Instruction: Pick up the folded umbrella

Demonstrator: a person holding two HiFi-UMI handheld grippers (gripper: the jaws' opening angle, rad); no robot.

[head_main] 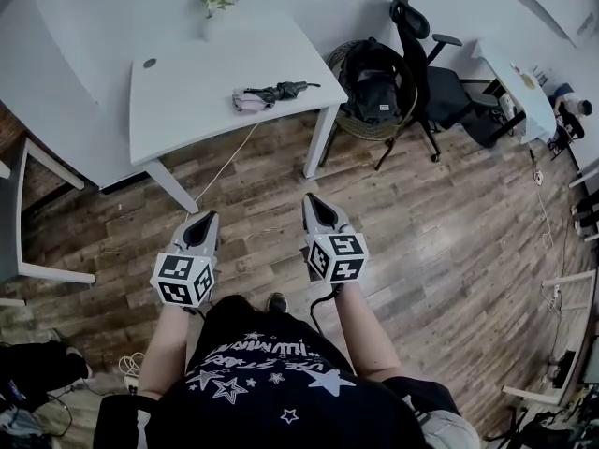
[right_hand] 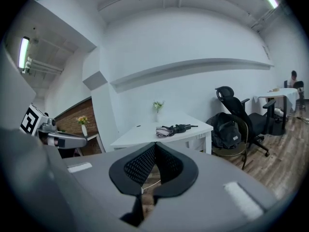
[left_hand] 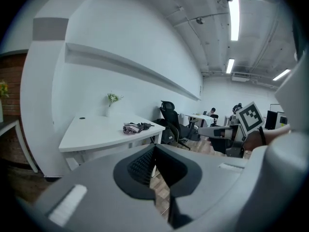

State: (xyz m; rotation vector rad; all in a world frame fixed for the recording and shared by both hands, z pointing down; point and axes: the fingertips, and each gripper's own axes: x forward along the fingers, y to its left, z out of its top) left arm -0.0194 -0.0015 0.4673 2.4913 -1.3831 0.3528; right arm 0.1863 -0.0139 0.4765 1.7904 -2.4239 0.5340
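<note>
Your left gripper and right gripper are pinched together, empty; the folded umbrella lies on the table, well ahead.

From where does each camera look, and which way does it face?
Head view: on the person's head, looking steeply down at floor and table; torso, left gripper and right gripper show.
Left gripper view: on the left gripper, facing the table over its shut jaws; right gripper at right.
Right gripper view: on the right gripper, facing the table over its shut jaws; left gripper at left.
All three share the folded umbrella on the table.
</note>
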